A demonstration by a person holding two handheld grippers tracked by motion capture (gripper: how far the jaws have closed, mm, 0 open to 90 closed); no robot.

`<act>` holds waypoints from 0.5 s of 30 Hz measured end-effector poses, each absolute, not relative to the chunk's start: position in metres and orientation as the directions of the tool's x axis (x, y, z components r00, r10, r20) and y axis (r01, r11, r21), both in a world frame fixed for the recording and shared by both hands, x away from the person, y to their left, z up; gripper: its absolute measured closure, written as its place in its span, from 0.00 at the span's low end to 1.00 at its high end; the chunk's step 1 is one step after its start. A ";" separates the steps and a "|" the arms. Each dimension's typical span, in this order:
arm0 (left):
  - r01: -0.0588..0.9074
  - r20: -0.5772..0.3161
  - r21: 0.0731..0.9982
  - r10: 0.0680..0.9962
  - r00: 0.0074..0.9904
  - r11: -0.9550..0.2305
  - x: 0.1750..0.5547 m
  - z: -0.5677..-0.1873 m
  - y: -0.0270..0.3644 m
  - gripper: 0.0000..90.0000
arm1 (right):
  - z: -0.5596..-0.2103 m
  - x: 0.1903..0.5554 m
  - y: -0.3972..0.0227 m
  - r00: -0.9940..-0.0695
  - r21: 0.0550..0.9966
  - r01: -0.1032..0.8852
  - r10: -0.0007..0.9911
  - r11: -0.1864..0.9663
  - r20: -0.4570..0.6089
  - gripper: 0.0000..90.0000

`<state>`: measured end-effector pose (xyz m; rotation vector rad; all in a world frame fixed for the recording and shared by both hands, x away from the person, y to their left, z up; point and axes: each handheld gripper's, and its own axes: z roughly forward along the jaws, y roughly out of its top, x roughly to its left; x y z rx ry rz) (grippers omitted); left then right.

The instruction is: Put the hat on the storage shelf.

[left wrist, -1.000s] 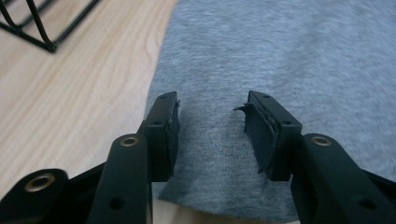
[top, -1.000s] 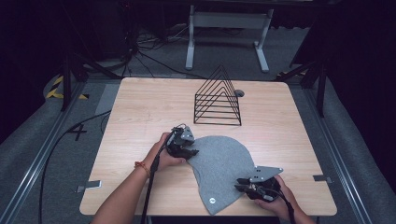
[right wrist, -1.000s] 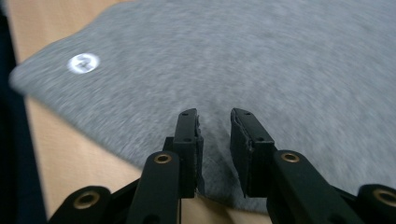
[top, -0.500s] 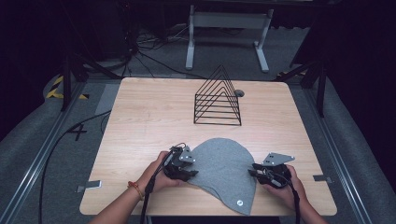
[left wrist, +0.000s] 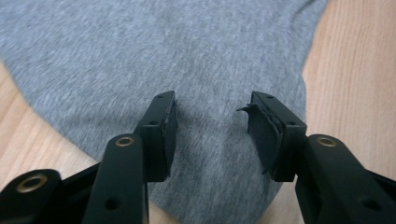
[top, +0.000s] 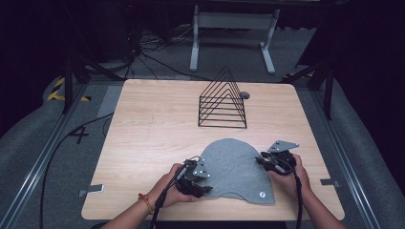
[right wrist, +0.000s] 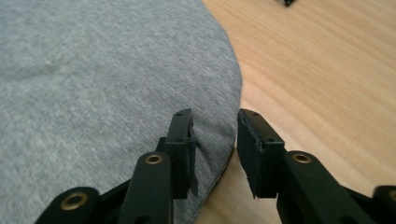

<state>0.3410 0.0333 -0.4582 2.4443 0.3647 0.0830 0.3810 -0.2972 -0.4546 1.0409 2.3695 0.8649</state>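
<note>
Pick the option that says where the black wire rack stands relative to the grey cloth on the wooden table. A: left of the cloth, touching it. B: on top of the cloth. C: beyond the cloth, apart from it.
C: the black wire rack stands farther up the wooden table, with bare wood between it and the grey cloth.

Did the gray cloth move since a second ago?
Yes. The gray cloth has turned and slid: its small round tag end sat by the table's near edge, left of the wire rack, and now lies farther right, near the right tool.
</note>
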 end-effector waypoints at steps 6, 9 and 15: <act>0.267 -0.002 0.678 0.361 0.932 -0.685 0.359 -0.445 0.047 0.46 | -0.452 0.382 -0.303 -0.640 0.700 0.525 0.767 0.484 -0.050 0.63; 0.303 0.035 0.690 0.449 0.893 -0.657 0.379 -0.440 0.052 0.43 | -0.447 0.380 -0.302 -0.655 0.704 0.514 0.754 0.490 -0.047 0.58; 0.382 0.002 0.675 0.520 0.854 -0.631 0.420 -0.454 0.049 0.43 | -0.452 0.382 -0.298 -0.651 0.689 0.544 0.759 0.480 -0.014 0.51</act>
